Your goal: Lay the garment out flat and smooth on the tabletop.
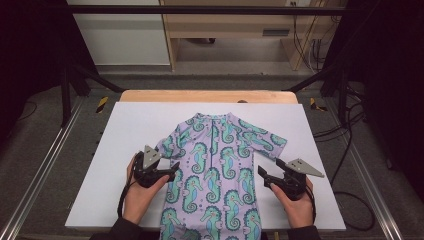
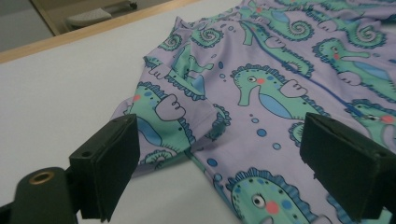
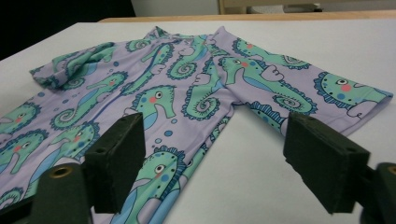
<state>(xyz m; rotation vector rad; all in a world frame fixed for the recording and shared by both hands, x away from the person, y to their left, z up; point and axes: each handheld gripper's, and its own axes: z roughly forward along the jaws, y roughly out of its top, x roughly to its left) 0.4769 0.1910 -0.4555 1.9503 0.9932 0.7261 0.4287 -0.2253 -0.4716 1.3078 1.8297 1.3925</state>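
Lilac seahorse-print stretch-fabric child's top (image 1: 215, 165) lies flat, centred on white bench (image 1: 130, 125); left tool (image 1: 170, 169) and right tool (image 1: 263, 176) both gaping, empty, flanking its sides, likely to grab sleeves.

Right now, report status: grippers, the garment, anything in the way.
Left gripper open at the folded sleeve, holding nothing. Right gripper open beside the other sleeve, holding nothing. Seahorse shirt flat on the white table. Nothing in the way.

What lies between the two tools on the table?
The lower body of the seahorse-print shirt lies flat between the left tool and the right tool, as the high view shows.
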